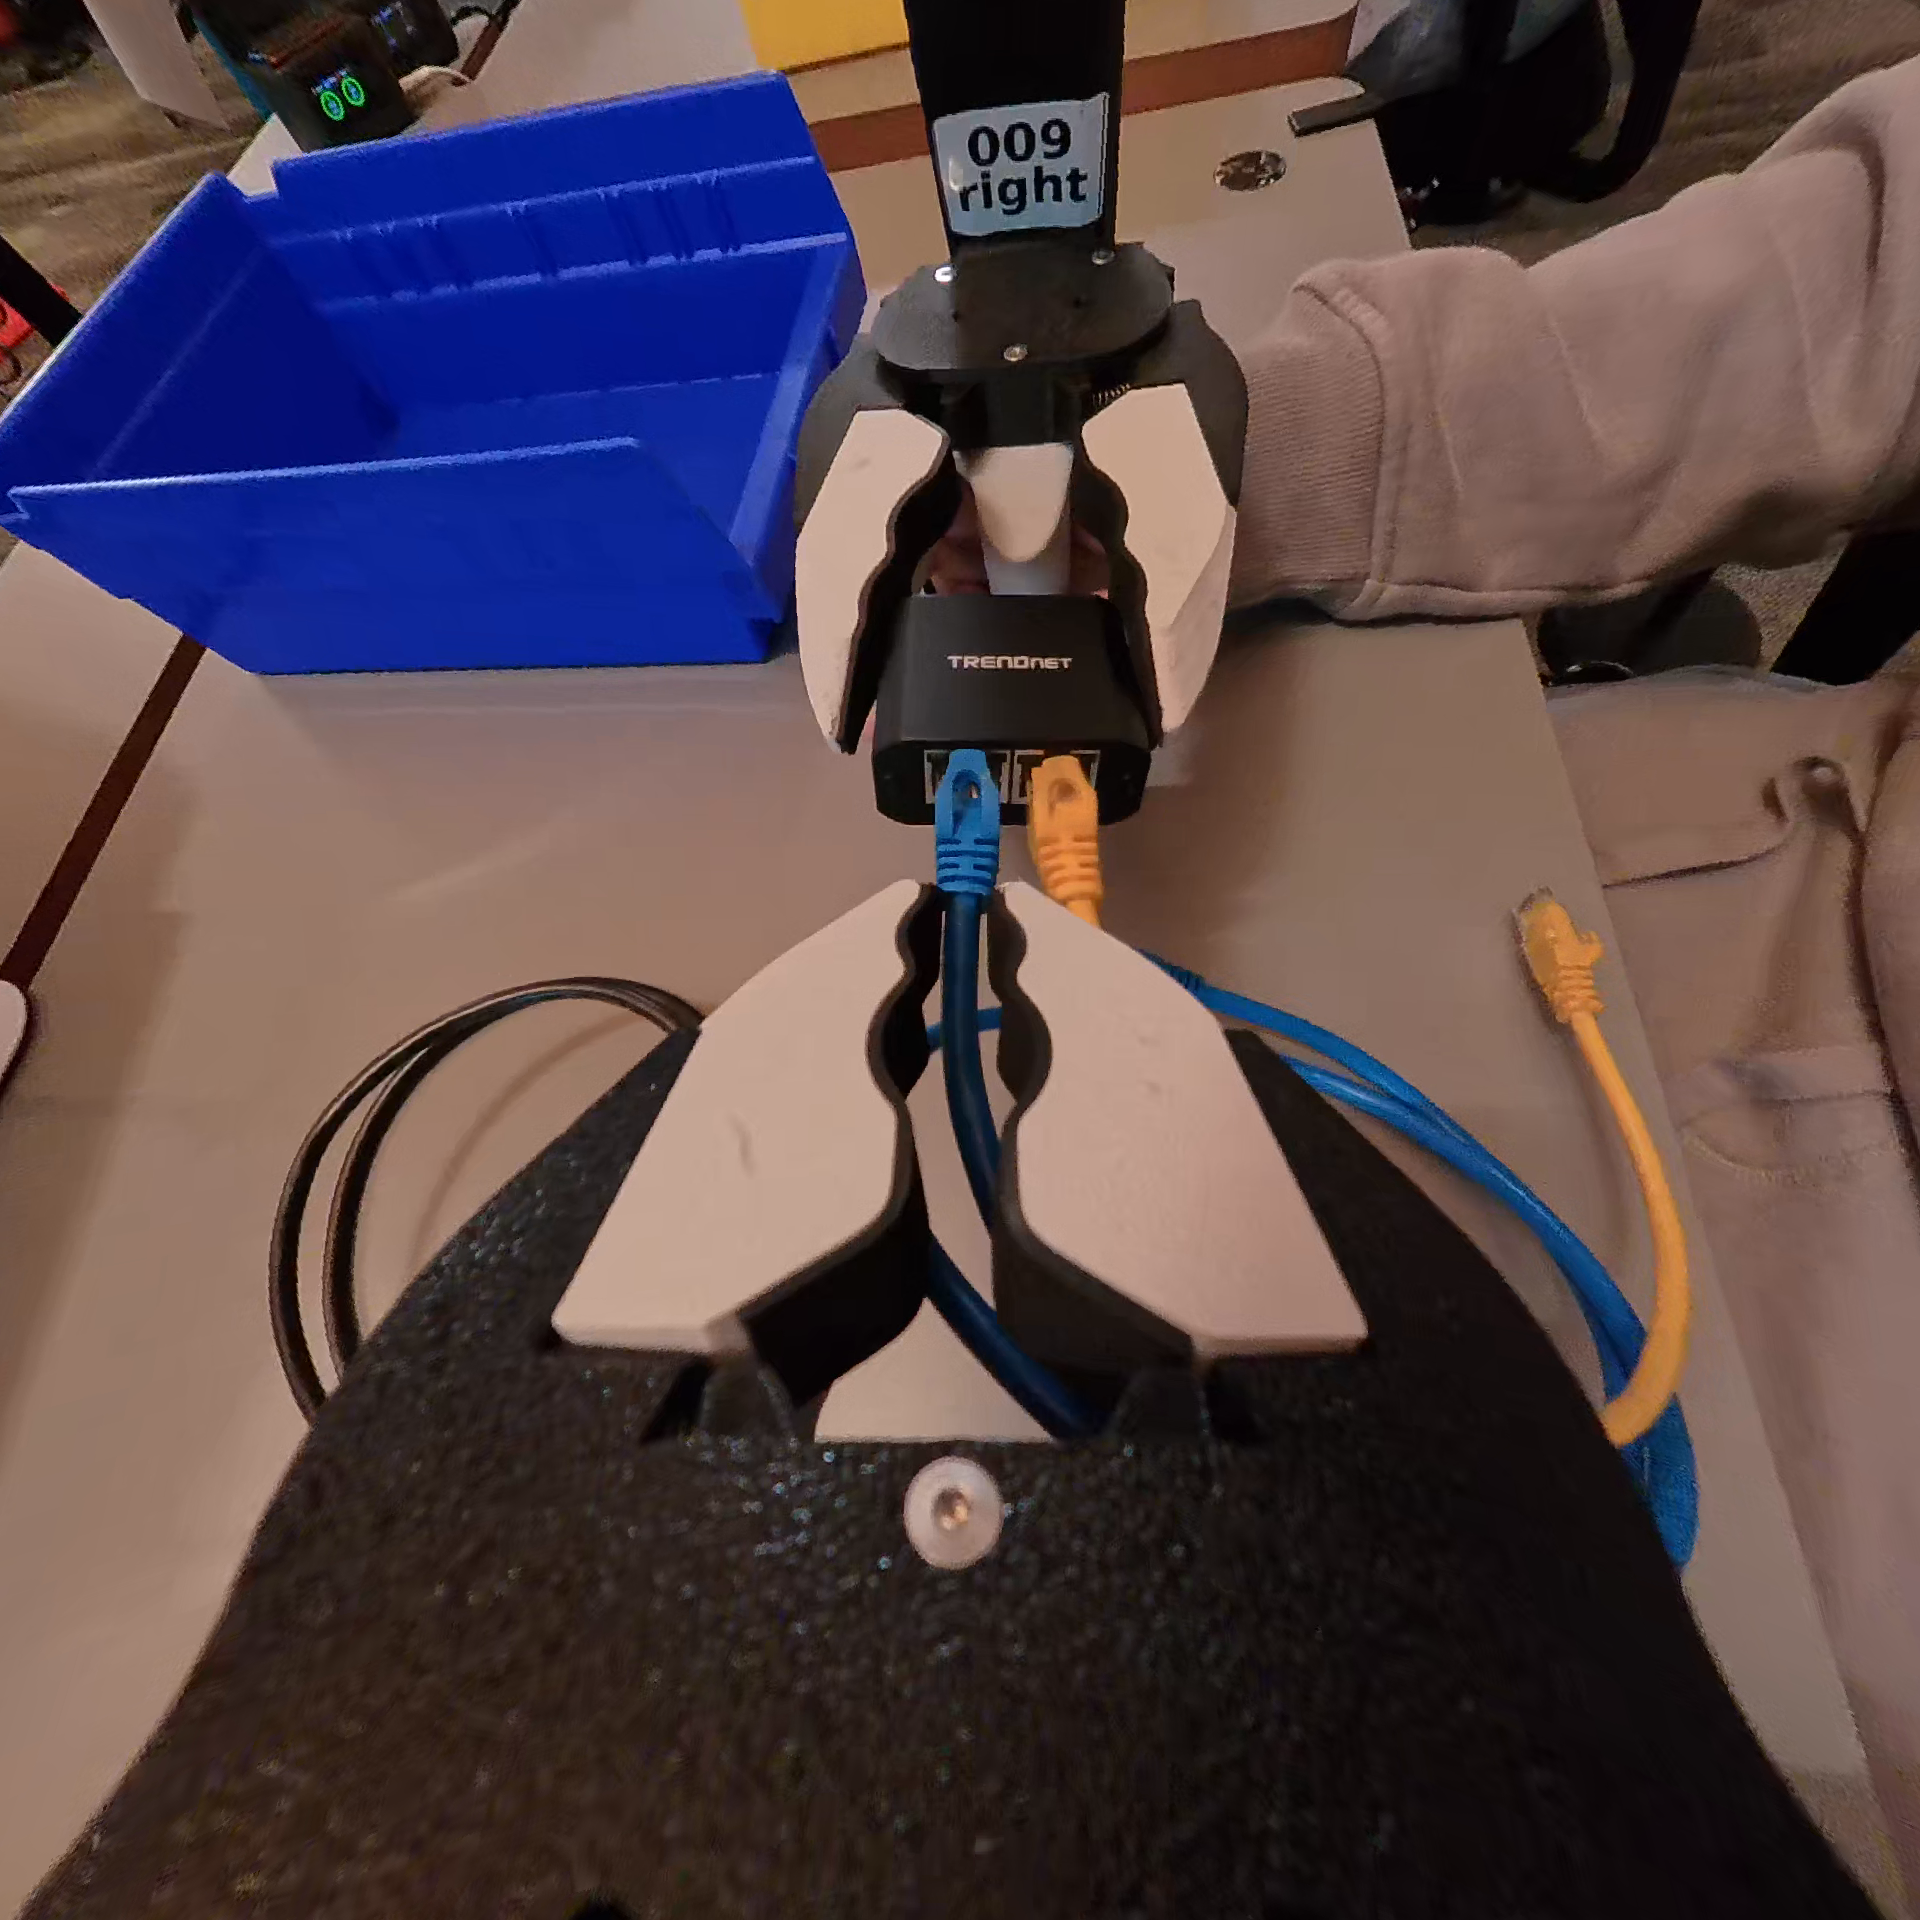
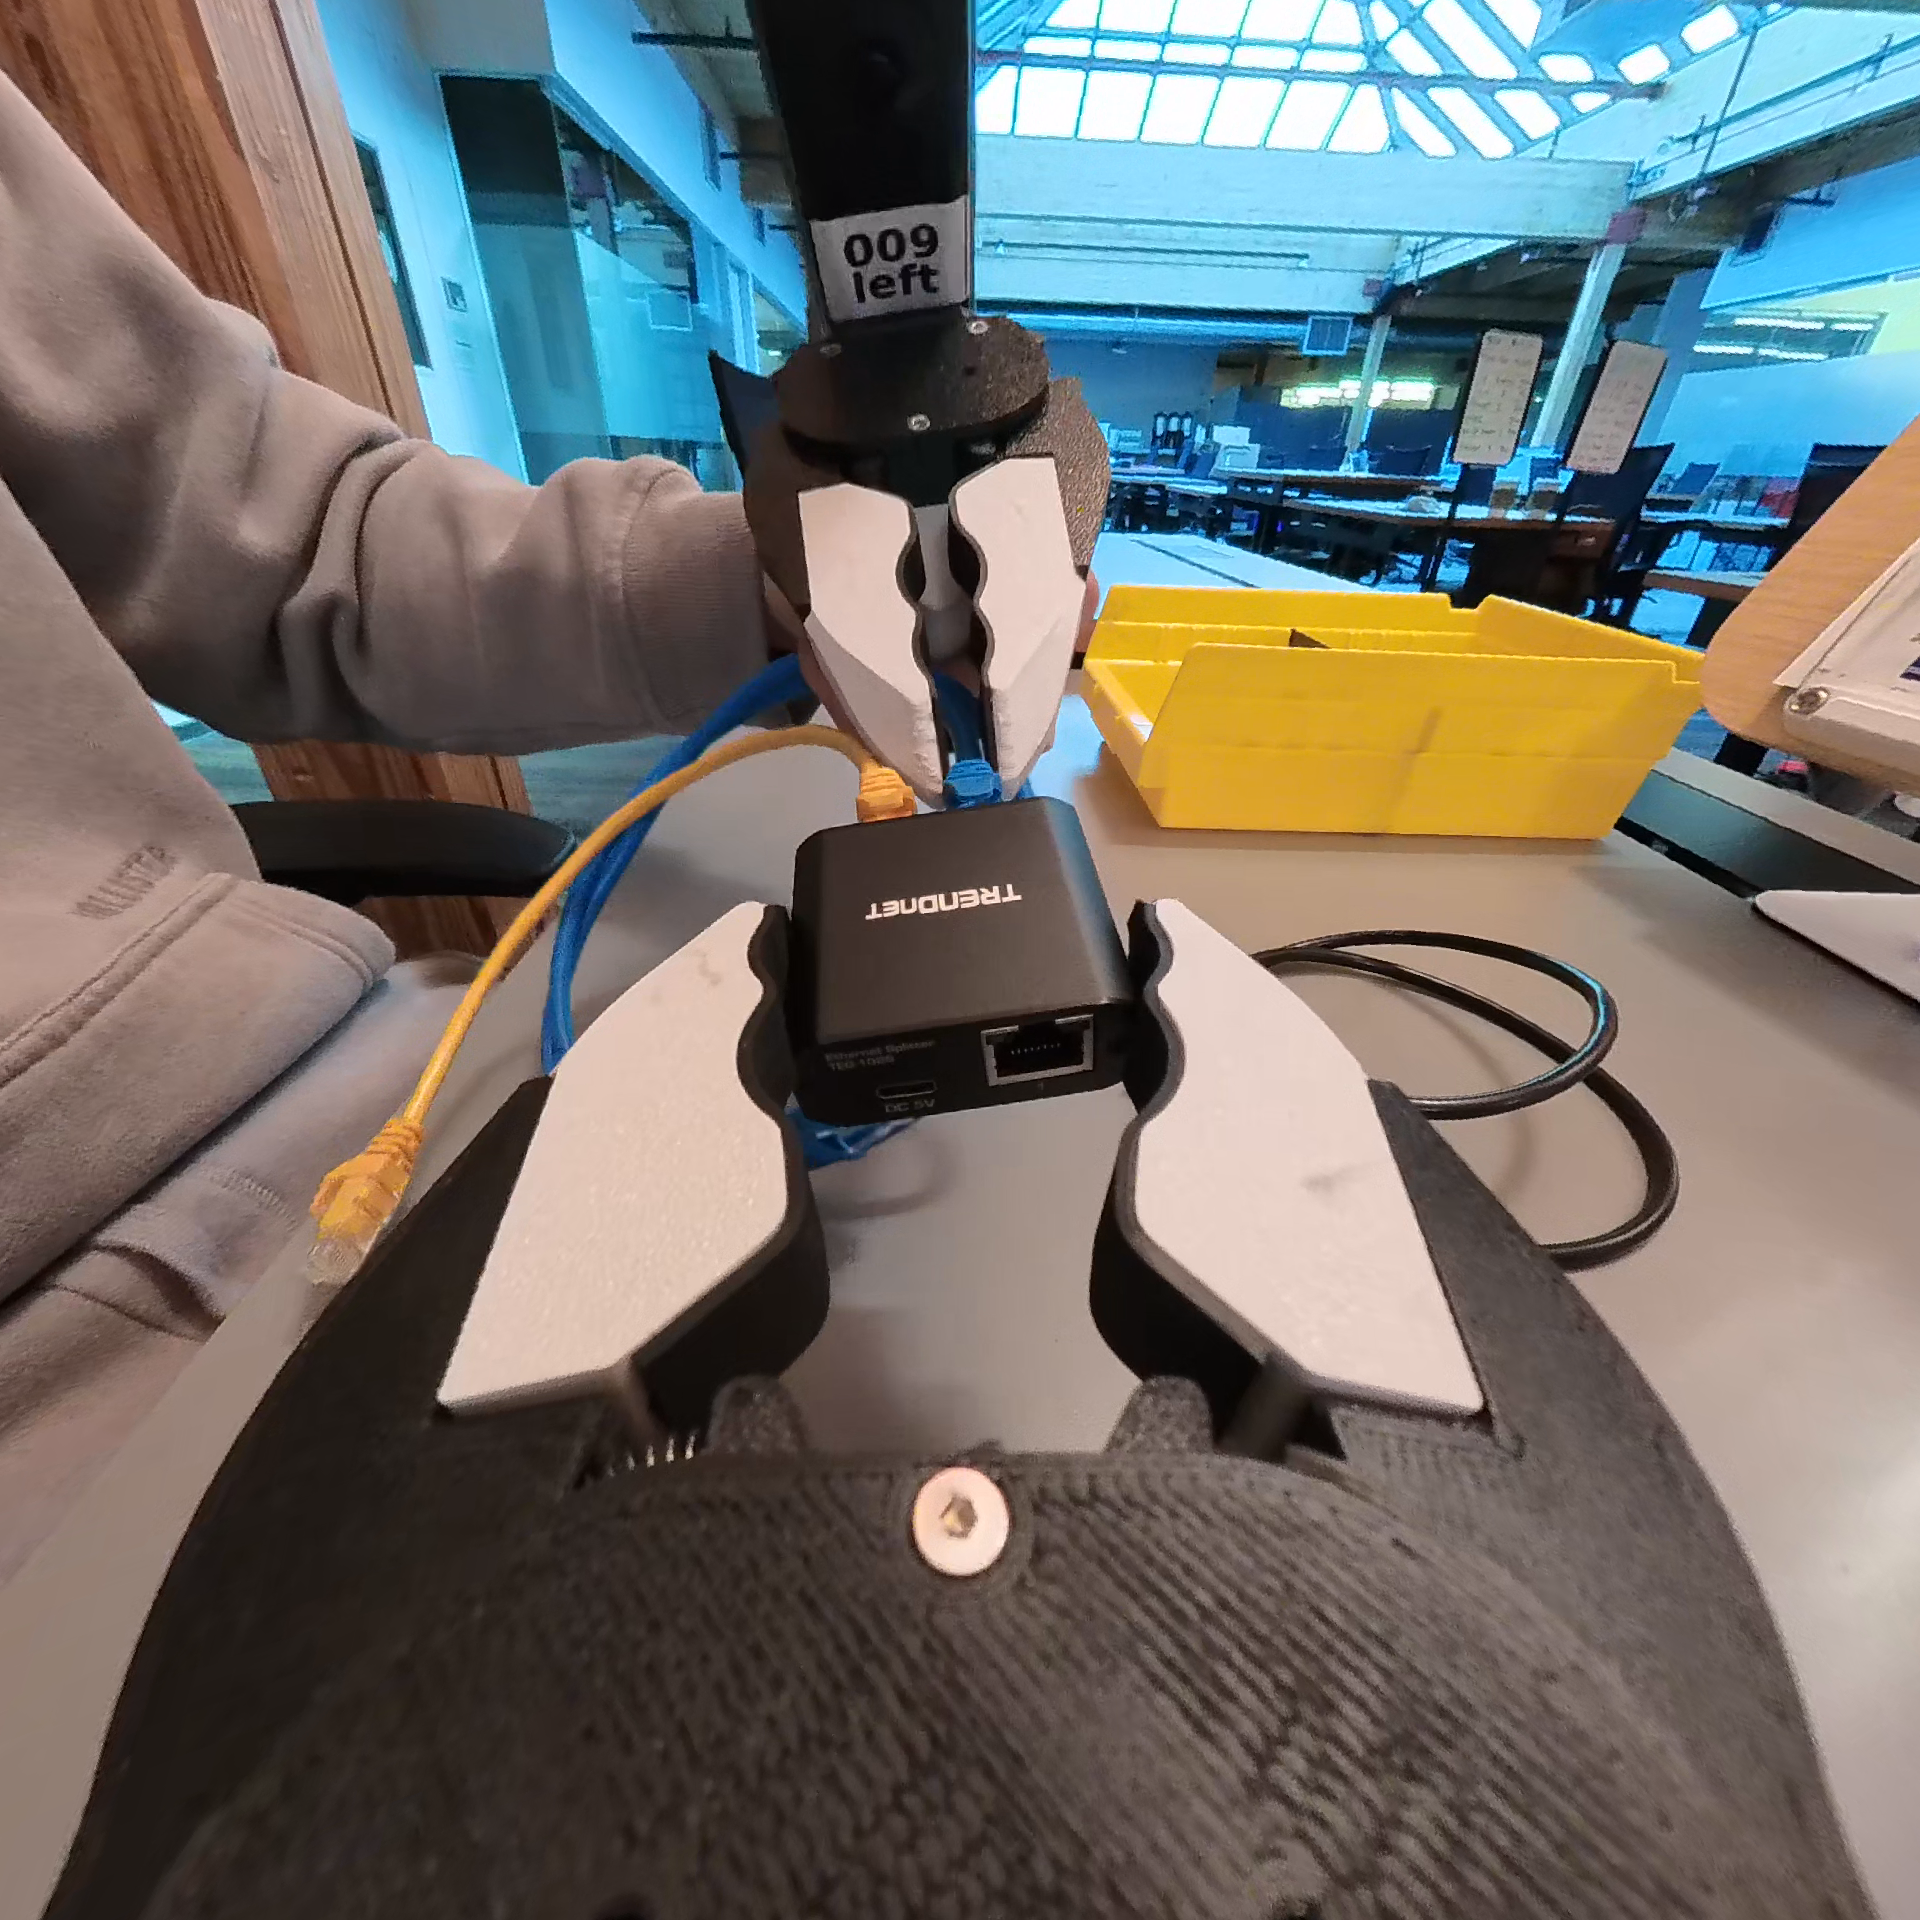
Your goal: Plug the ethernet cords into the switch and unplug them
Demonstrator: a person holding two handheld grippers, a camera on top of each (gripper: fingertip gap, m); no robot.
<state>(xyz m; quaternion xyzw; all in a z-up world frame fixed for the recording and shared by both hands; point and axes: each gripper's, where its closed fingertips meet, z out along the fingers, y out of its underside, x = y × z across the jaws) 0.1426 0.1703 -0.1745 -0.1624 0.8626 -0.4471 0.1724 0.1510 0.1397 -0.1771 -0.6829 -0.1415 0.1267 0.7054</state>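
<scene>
Two cords sit plugged in the switch [image 1: 1010, 717] right ahead of my left gripper [image 1: 961, 909]: the blue cord [image 1: 961, 1039] and, just to its right, the yellow cord [image 1: 1065, 847]. My left gripper is pinched on the blue cord just behind its plug. My right gripper [image 2: 951, 935] comes from the far side and clamps the switch by its sides, steadying it on the table [image 1: 520, 883]. So both plug-ins on this face look done, I judge. The yellow cord's other end [image 1: 1553, 951] lies loose on the table well to my left gripper's right. Facing my right gripper, the switch has a single port [image 2: 1039, 1049] that stands empty. What is left, as I read it, is the unplugging, likely starting with the blue one I am holding. A black cable [image 2: 1538, 1091] loops beside the switch, unused.
</scene>
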